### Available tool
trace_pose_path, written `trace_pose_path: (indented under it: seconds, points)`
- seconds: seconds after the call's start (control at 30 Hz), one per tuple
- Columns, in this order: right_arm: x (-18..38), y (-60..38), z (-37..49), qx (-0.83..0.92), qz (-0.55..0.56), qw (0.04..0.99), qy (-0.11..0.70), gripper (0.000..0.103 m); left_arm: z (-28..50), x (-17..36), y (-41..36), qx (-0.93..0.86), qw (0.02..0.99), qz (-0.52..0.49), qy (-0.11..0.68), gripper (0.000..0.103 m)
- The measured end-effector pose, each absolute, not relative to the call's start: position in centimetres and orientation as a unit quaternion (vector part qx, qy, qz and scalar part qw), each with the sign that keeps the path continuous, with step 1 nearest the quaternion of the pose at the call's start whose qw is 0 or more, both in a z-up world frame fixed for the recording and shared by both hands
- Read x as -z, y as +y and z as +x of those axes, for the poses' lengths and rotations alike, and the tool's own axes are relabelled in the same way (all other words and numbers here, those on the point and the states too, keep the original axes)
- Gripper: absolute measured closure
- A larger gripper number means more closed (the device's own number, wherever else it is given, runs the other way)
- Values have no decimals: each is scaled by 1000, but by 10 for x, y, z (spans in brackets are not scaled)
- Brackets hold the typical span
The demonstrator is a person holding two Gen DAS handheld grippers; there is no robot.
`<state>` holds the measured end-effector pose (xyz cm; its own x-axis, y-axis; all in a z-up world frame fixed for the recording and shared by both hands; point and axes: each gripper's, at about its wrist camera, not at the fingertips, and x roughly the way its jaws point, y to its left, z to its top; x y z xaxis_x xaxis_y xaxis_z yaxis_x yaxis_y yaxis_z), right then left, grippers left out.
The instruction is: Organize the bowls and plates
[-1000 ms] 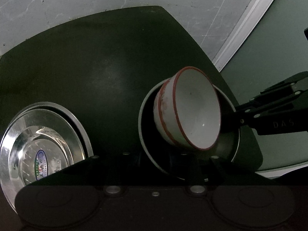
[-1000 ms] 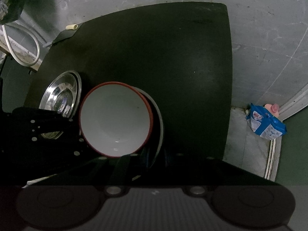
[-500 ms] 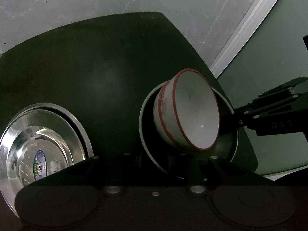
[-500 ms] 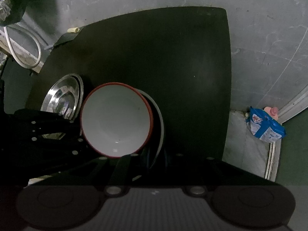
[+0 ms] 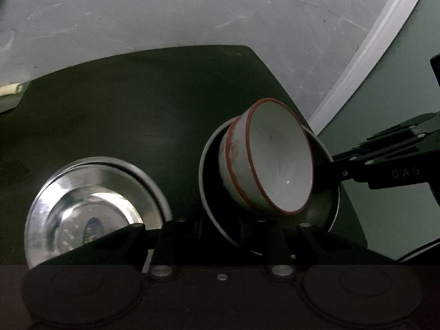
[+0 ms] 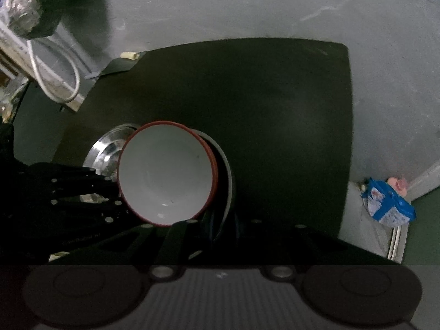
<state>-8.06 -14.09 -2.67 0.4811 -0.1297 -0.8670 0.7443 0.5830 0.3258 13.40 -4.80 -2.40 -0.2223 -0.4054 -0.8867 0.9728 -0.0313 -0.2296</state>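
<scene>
Two white bowls with red rims [image 5: 277,159], nested and leaning, sit in a dark plate with a grey rim [image 5: 206,165]. My left gripper [image 5: 228,233] is shut on the plate's near rim. From the right, my right gripper [image 5: 330,170] clamps the opposite rim. In the right wrist view the bowls [image 6: 165,173] fill the middle and the plate's rim [image 6: 227,181] runs down into my right gripper [image 6: 217,231], which is shut on it. The left gripper [image 6: 110,192] reaches in from the left. The plate hangs above the dark table [image 5: 137,110].
Shiny steel plates [image 5: 90,214] lie stacked on the table's left part, just under the left gripper. On the grey floor lies a blue packet [image 6: 390,206] at the right. A white cable [image 6: 55,82] lies beyond the table's far left corner.
Both grippers have risen together with the plate and bowls; the table and the steel plates now look farther below. The grips are unchanged.
</scene>
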Motion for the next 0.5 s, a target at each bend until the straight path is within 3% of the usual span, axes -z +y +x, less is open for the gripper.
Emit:
trace_pose_path:
  seconds: [0.5]
  points:
    - [10,-127,-13,217,321,809,442,87,182,6,-13,598,596,294,448,81]
